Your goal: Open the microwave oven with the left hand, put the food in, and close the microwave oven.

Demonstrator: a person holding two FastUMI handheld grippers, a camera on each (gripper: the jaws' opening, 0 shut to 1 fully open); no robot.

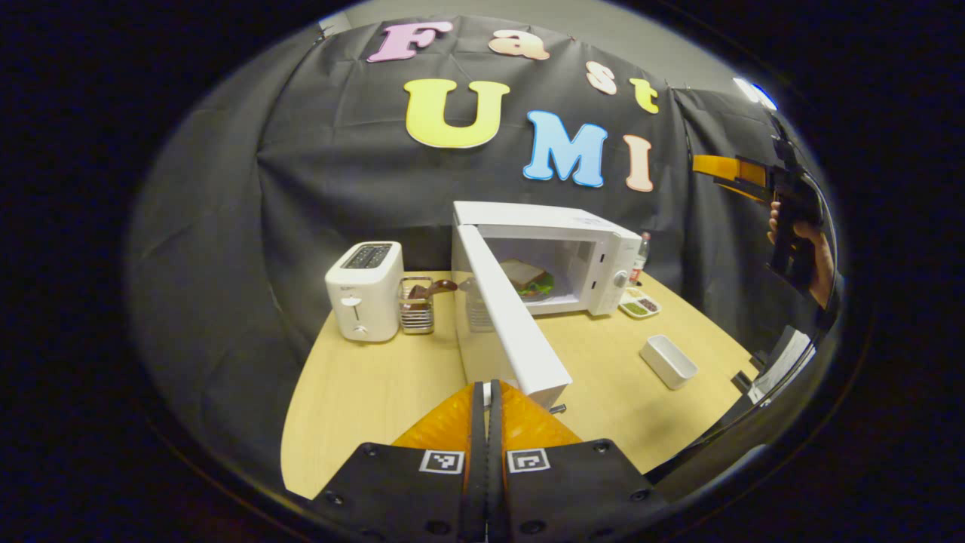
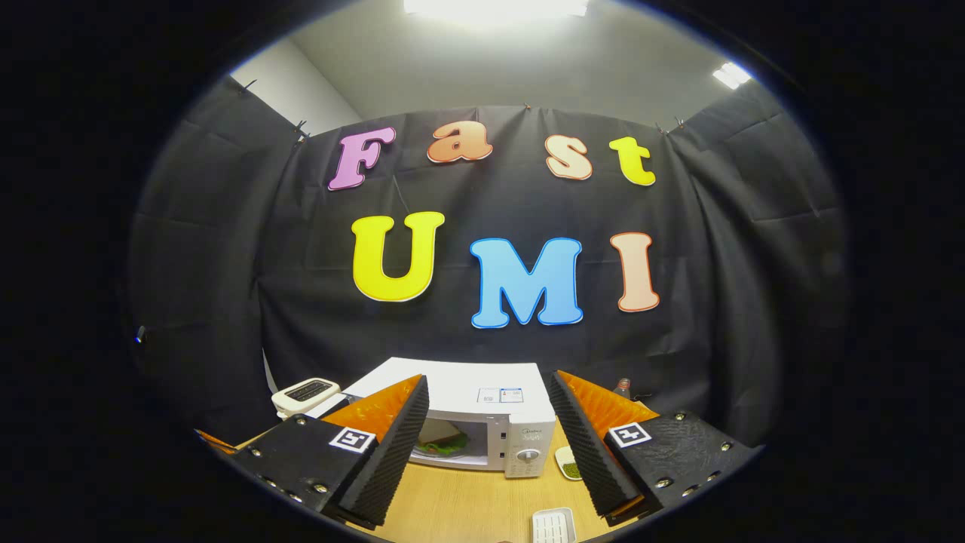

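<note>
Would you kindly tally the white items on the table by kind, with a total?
Microwave oven: 1
Toaster: 1
Rectangular dish: 1
Compartment tray: 1
Total: 4

The left gripper view looks from low and near along the open door point(image 1: 503, 309) into the microwave point(image 1: 558, 256), while the right gripper view faces it from higher and farther back, sharing microwave point(image 2: 482, 422), toaster point(image 2: 305, 394) and table point(image 2: 467, 505).
</note>
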